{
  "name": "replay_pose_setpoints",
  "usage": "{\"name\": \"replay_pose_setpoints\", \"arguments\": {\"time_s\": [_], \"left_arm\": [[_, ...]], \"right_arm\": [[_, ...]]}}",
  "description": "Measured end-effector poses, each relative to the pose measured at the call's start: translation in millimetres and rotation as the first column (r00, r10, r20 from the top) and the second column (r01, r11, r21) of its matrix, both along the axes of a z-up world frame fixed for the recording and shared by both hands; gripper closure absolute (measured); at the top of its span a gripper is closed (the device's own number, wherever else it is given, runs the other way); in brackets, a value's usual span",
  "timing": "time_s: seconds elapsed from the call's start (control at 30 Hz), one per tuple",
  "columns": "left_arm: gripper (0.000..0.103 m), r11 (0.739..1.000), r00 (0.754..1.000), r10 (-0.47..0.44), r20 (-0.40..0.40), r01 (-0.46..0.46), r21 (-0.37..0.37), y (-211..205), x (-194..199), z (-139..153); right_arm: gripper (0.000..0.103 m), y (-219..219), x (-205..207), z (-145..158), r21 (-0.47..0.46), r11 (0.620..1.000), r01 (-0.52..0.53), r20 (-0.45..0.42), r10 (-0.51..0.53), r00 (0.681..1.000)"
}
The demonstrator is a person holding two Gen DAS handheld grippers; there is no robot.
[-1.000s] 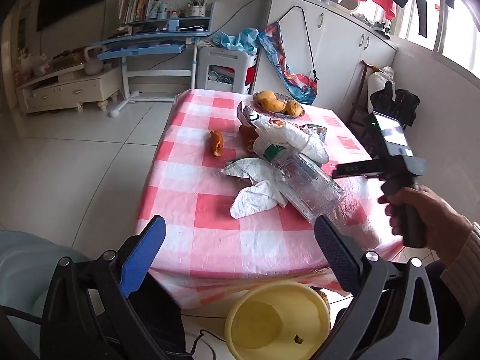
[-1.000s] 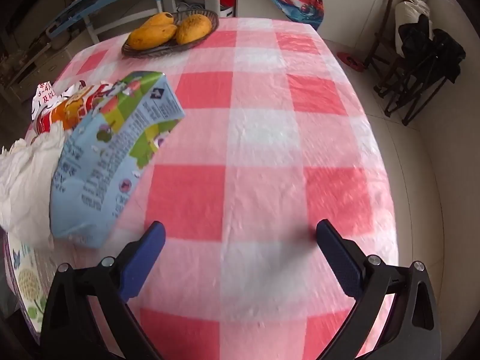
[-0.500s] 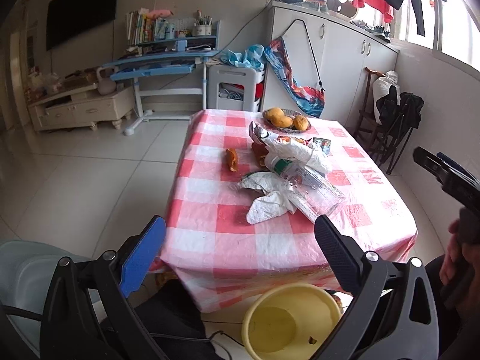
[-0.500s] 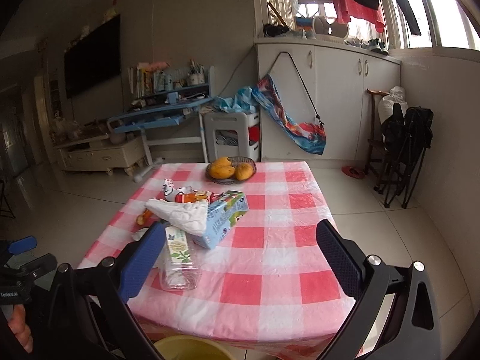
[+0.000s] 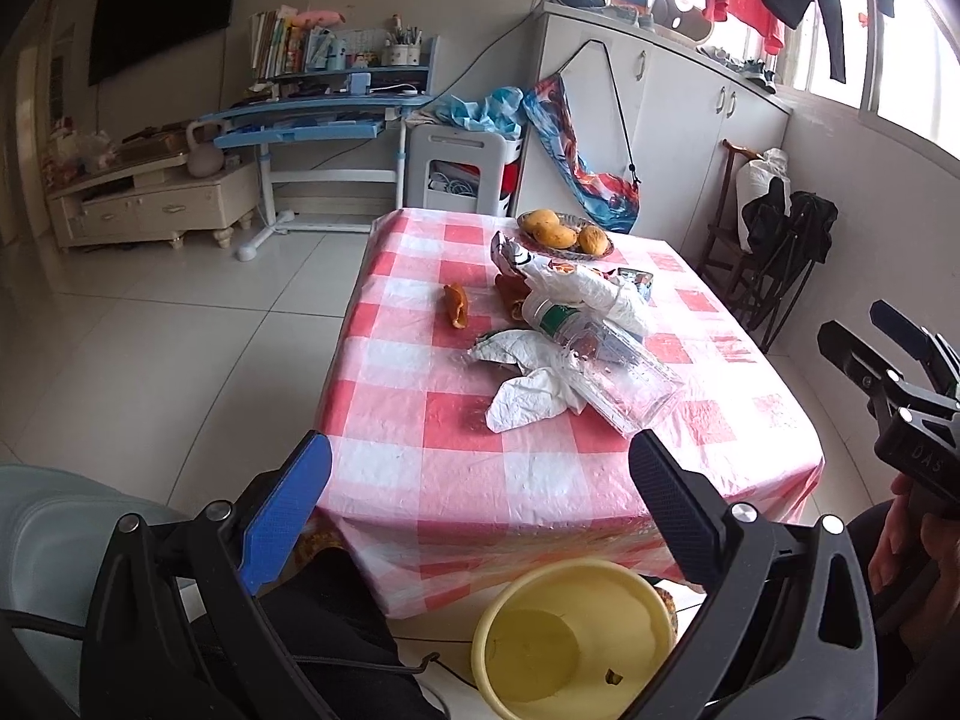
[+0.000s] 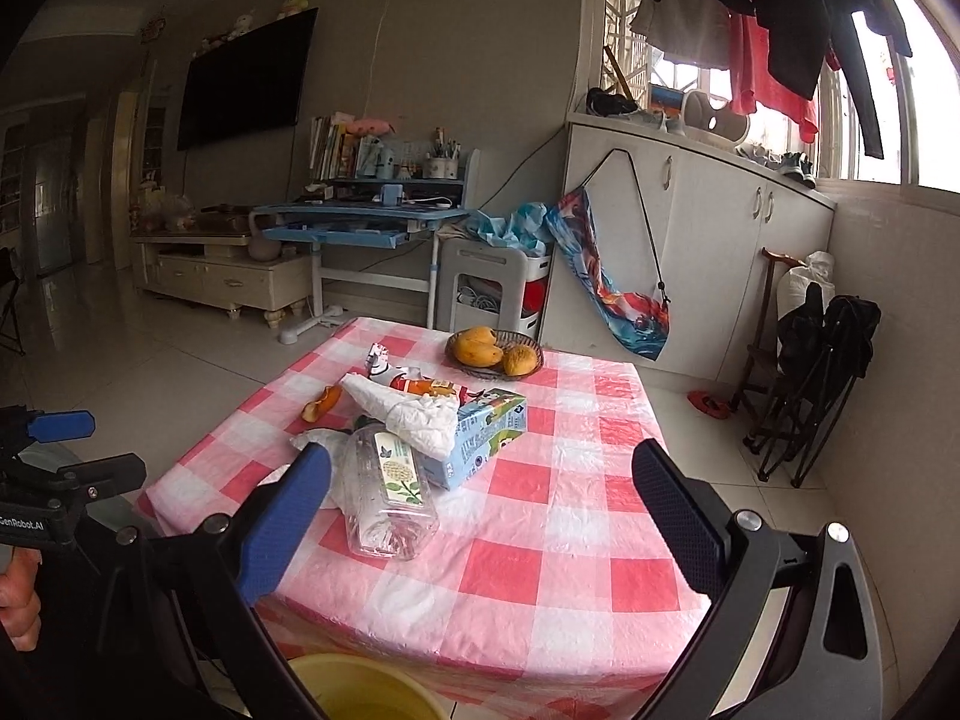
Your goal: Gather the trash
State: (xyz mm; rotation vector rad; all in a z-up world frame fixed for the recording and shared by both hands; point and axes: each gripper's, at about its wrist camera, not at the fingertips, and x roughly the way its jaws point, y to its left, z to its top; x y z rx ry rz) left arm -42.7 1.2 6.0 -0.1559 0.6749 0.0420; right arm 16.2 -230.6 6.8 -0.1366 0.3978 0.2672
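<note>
Both claws are spread wide and grasp nothing. The left claw (image 5: 480, 504) fills the bottom of its frame, above the near edge of the checked counter (image 5: 456, 480), with a yellow bucket (image 5: 570, 636) on the floor at lower centre. The right claw (image 6: 480, 498) sits at the bottom of its own frame, short of the counter too. The trash lies at mid-frame on the counter: a clear plastic bottle (image 6: 387, 492) on its side, touching crumpled white paper (image 5: 528, 399) and a blue carton (image 6: 486, 435). An orange peel (image 5: 456, 305) lies apart to their left. A basket of mangoes (image 6: 495, 351) stands at the far end.
</note>
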Motion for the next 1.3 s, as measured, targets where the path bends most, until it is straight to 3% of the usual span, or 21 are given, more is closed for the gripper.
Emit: {"name": "replay_pose_setpoints", "arguments": {"time_s": [1.3], "left_arm": [[0.007, 1.0, 1.0, -0.01, -0.007, 0.01, 0.022, -4.5, 2.5, -2.1]], "right_arm": [[0.006, 5.2, -2.6, 7.2, -0.066, 0.998, -0.013, -0.009, 0.013, 1.0]]}}
